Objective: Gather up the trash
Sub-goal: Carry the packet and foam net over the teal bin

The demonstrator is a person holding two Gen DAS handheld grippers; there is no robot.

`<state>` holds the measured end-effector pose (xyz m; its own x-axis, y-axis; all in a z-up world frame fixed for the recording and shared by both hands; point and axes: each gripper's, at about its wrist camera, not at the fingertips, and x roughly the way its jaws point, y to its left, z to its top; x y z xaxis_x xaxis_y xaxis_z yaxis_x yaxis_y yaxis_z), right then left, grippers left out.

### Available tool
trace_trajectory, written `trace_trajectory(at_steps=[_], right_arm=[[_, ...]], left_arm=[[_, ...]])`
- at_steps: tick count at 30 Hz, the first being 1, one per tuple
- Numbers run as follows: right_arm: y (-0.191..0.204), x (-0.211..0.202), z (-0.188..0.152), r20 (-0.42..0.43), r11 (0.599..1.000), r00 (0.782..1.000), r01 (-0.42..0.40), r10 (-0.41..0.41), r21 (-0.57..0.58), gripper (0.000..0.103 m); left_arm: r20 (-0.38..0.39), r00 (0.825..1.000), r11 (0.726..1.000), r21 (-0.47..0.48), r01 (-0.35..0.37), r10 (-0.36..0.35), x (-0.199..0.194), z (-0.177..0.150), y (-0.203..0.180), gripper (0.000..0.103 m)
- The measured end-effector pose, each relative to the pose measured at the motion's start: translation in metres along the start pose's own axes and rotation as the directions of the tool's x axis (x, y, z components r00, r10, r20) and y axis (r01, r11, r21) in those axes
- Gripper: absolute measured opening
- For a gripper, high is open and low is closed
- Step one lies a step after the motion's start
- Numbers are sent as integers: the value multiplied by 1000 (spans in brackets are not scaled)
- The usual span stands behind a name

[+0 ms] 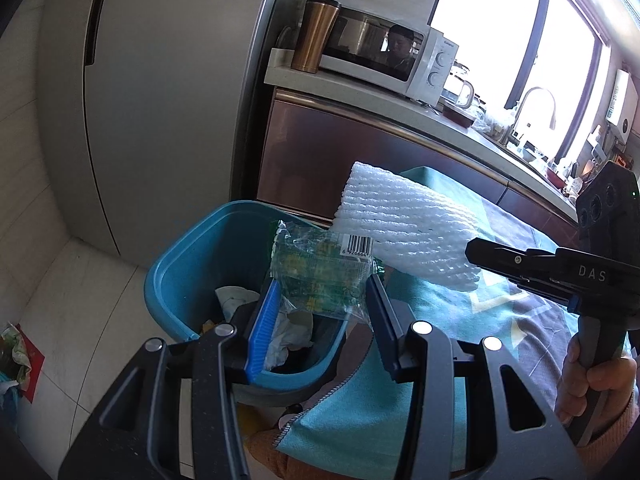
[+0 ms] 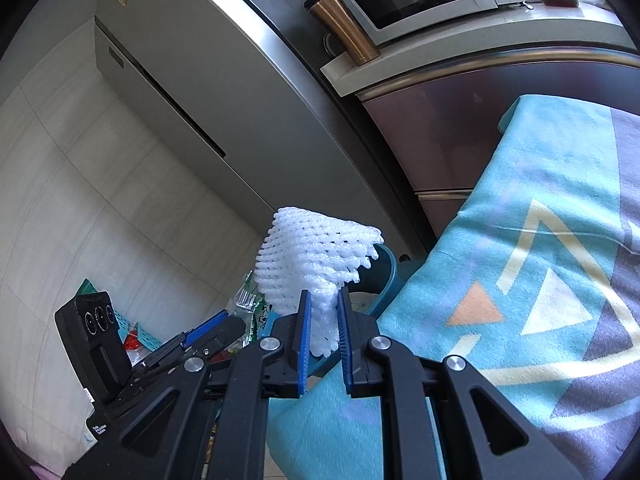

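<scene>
Left hand-held gripper (image 1: 320,292): jaws about half apart, blue pads pressed on both sides of a clear plastic wrapper (image 1: 316,268) with green print and a barcode. Wrapper sits over the open mouth of the blue trash bin (image 1: 180,264), above crumpled paper (image 1: 288,332) already inside. Gripper angled down toward the bin.

Right hand-held gripper (image 2: 323,308): jaws narrow, pinching the lower end of a white foam net (image 2: 316,252). Net sticks up and fans out above the pads. In the left wrist view the net (image 1: 400,224) hangs just right of the wrapper, near the bin rim, over the edge of the cloth. Right gripper also tilted down; a hand (image 1: 592,380) grips its handle from below, orange sleeve at the wrist.

Bin stands on the tiled floor (image 1: 80,320) next to a tabletop covered by a teal patterned cloth (image 2: 540,208). Fridge (image 1: 160,100) behind the bin. Microwave (image 1: 384,56) and copper tumbler (image 1: 314,34) on the kitchen counter beyond. More trash bags at far left on the floor (image 1: 16,352).
</scene>
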<state>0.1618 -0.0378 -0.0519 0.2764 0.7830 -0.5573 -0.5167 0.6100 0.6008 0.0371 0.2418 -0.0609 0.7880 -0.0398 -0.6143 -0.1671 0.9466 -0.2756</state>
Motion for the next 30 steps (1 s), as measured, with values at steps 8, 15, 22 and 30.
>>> trace_trajectory(at_steps=[8,15,22,30], right_arm=[[3,5,1,-8,1000,1000,9,-9,-1,12],[7,9,1,-20,1000,1000,16,-16,-5,12],[10,18,3,-36,1000,999,26,-26,-12,13],[11,27,4,-54,999,998,36,-37,-13,13]], left_arm=[[-6,1000,1000,-8,-11,11,5,-1,5,44],[-18,1000,1000,-16,-24,24,11,-3,10,44],[-32,999,999,-22,-34,33,17,-3,16,44],[-47,998,999,-29,-45,44,25,-3,22,44]])
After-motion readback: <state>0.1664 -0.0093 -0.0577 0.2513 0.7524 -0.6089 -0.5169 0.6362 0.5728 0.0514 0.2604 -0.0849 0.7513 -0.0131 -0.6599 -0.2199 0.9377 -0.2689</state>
